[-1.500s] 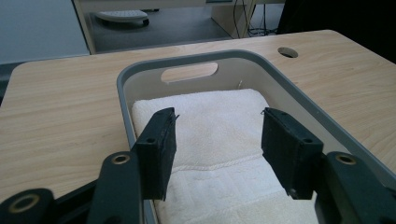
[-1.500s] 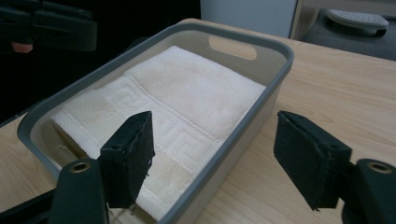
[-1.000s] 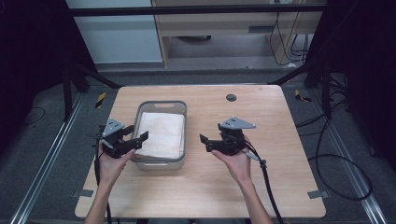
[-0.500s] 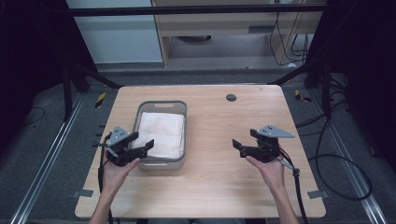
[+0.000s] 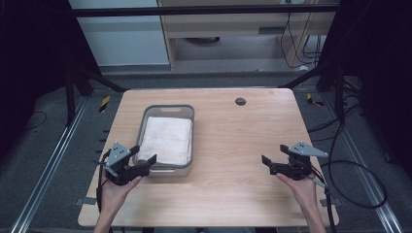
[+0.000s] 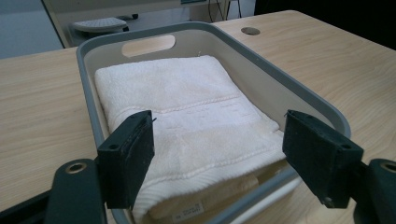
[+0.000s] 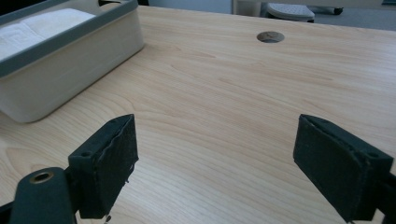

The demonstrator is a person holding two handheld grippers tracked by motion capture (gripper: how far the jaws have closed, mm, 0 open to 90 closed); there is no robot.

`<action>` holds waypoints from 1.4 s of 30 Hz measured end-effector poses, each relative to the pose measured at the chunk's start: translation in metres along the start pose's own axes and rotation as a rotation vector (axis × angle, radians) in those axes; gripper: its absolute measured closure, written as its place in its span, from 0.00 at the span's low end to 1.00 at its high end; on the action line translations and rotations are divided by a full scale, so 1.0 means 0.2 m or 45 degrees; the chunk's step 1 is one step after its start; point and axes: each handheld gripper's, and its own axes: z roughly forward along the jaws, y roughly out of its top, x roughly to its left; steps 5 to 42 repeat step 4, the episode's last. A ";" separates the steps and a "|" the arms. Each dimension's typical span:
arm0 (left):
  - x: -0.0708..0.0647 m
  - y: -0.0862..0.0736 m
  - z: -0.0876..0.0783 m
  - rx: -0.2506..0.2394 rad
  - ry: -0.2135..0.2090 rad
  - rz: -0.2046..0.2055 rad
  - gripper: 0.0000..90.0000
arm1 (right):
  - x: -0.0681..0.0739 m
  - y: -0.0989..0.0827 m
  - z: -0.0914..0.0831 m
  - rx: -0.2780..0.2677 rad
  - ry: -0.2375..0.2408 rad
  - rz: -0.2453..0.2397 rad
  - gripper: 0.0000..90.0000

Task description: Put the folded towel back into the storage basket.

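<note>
We see a grey bin (image 5: 167,171) on the table (image 5: 233,194), and in it lies one folded white towel (image 5: 167,140), filling most of the floor of the bin. Our left gripper (image 5: 145,162) sits at the bin's near left corner, its jaws just over the near rim, spread wide with nothing between the pads; they have just been opening. The towel lies in the bin just beyond those jaws, not touched by them. Our right gripper (image 5: 268,164) is well apart from the bin, out to its right over bare table, its jaws also wide apart and empty after just opening a little more. In the left gripper view the towel (image 6: 187,135) shows its woven band and a small label at its near fold, and the bin (image 6: 261,65) shows a handle slot (image 6: 148,45) in its far wall, details too small to read from the high view. In the right gripper view the bin (image 7: 70,70) stands off to the left, with a round hole (image 7: 270,36) in the table (image 7: 224,121) beyond it.
</note>
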 end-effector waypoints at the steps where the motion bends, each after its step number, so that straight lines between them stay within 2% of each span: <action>1: 0.00 -0.01 -0.01 -0.004 -0.002 0.002 0.27 | -0.01 -0.01 -0.01 0.005 -0.007 0.000 0.16; 4: 0.00 -0.05 -0.05 -0.007 0.010 0.004 0.27 | -0.04 -0.05 -0.02 0.027 -0.033 0.010 0.16; 42: 0.00 -0.05 -0.05 -0.007 0.010 0.004 0.27 | -0.04 -0.05 -0.02 0.027 -0.033 0.010 0.16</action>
